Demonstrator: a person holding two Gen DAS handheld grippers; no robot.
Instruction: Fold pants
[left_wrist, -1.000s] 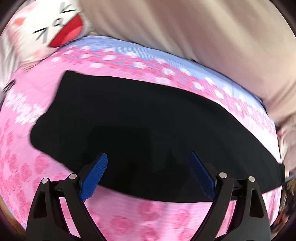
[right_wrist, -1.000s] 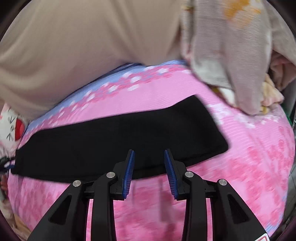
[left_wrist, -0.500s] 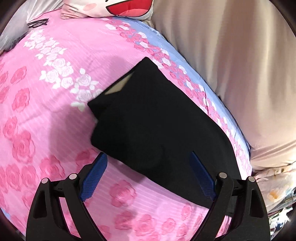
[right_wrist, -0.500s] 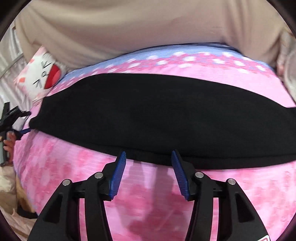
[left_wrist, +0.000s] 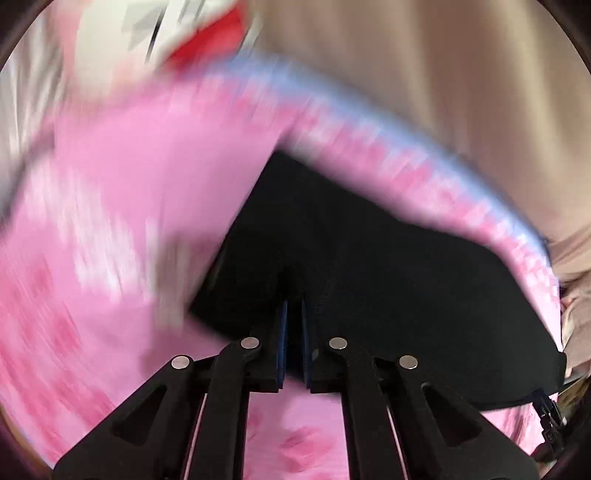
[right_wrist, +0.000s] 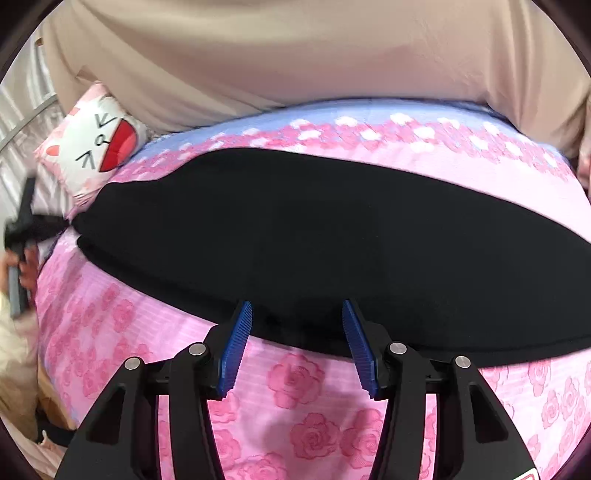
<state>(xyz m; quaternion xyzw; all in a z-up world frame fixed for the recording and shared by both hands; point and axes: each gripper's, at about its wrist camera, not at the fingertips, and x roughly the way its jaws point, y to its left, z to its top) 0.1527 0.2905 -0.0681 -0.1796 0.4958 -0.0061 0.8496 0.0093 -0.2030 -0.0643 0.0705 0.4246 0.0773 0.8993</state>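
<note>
There is no lettering, brand or number I can read. The cushion (right_wrist: 96, 144) carries only a drawn cartoon face, and a red mark at the lower edge of the right wrist view is cut off.

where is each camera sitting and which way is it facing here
Left wrist: sits on the left hand-held gripper, looking along its nearly closed fingers, which pinch the near edge of the black pants on the pink floral bedsheet; the view is motion-blurred.
Right wrist: sits on the right hand-held gripper, fingers open just over the pants' near edge; the person's other hand shows at far left.
Shared: both show the pants, the sheet, the cat pillow and the beige fabric behind.
</note>
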